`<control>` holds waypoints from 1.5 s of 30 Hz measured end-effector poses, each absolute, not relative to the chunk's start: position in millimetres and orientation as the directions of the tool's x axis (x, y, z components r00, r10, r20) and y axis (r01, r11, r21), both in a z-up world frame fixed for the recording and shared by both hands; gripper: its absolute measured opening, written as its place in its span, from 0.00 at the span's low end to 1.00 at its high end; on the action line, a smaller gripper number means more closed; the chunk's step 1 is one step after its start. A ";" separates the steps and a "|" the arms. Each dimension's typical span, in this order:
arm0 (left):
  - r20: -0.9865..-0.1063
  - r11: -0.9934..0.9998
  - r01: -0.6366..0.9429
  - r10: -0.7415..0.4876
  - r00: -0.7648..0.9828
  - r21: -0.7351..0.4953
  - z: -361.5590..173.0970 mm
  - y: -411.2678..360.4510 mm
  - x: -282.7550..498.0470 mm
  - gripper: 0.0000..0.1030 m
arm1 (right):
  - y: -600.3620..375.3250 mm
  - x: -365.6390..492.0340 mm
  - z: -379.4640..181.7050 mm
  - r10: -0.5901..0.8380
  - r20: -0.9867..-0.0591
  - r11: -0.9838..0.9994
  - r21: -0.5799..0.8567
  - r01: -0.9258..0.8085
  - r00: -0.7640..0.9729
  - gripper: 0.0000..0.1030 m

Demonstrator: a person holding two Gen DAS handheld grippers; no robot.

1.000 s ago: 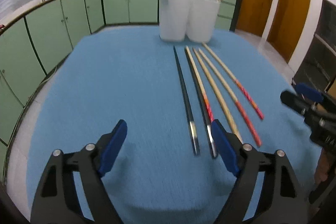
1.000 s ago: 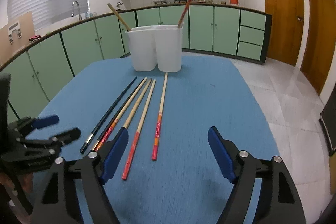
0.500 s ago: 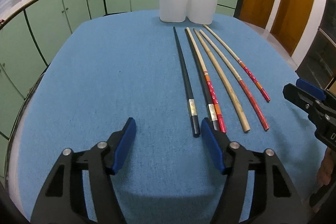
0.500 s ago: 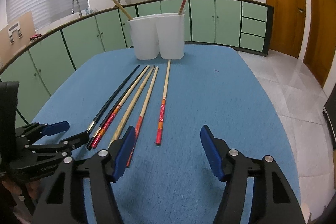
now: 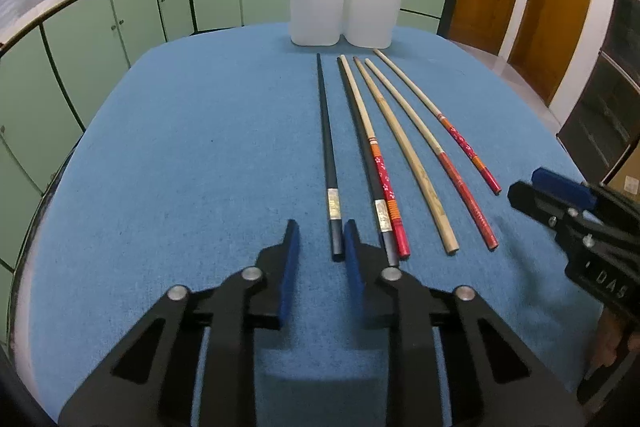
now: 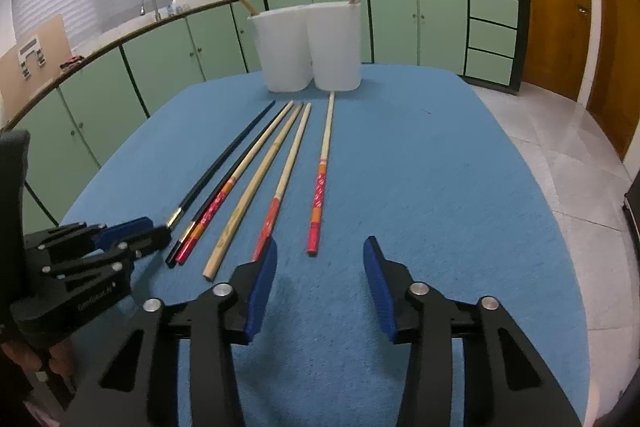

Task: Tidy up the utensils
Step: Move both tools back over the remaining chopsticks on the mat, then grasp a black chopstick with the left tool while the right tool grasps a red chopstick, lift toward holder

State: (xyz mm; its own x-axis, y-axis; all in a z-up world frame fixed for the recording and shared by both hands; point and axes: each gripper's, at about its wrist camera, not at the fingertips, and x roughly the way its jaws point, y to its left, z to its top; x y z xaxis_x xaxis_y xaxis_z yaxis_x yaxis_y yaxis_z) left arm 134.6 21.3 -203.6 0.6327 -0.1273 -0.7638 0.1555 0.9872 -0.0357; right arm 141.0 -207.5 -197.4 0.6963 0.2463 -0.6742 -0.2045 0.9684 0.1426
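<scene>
Setting: six long chopsticks lie side by side on my blue cloth tabletop, before twin white plastic holders.
Left tongs: just narrowing beside the leftmost black chopstick, nothing pinched.
Right tongs: also closing, spread, empty, behind the red-patterned chopstick.
Risk: I judge my left pad could nudge the black stick against its neighbours.

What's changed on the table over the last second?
Both grippers have just been closing. The left gripper narrowed around the near end of the leftmost black chopstick, not yet visibly clamped. The right gripper narrowed with nothing between its fingers. The six chopsticks and white holder lie as before.
</scene>
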 end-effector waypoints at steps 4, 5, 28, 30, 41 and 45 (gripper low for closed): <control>-0.765 0.988 0.154 -0.119 0.632 -0.027 -203.7 20.0 134.9 0.20 | -201.0 146.4 -202.7 0.246 -0.695 0.968 0.135 -0.214 0.675 0.35; -0.766 0.988 0.152 -0.118 0.632 -0.026 -203.7 19.6 135.1 0.20 | -200.7 148.0 -203.7 0.248 -0.700 0.967 0.138 -0.213 0.670 0.33; -0.768 0.992 0.124 -0.091 0.634 -0.015 -203.8 13.8 139.8 0.06 | -187.1 167.9 -209.4 0.186 -0.751 0.978 0.079 -0.193 0.633 0.06; -0.768 0.991 0.129 -0.101 0.632 -0.024 -203.6 15.8 139.7 0.06 | -191.6 168.2 -208.5 0.204 -0.749 0.976 0.108 -0.188 0.630 0.06; -0.698 0.986 0.168 -0.127 0.704 -0.009 -162.4 23.1 126.7 0.06 | -213.2 146.3 -159.4 0.201 -0.673 0.978 0.096 -0.186 0.712 0.05; -0.654 0.987 0.161 -0.127 0.746 -0.008 -133.7 29.0 123.6 0.06 | -218.8 141.4 -133.0 0.201 -0.628 0.978 0.089 -0.187 0.752 0.05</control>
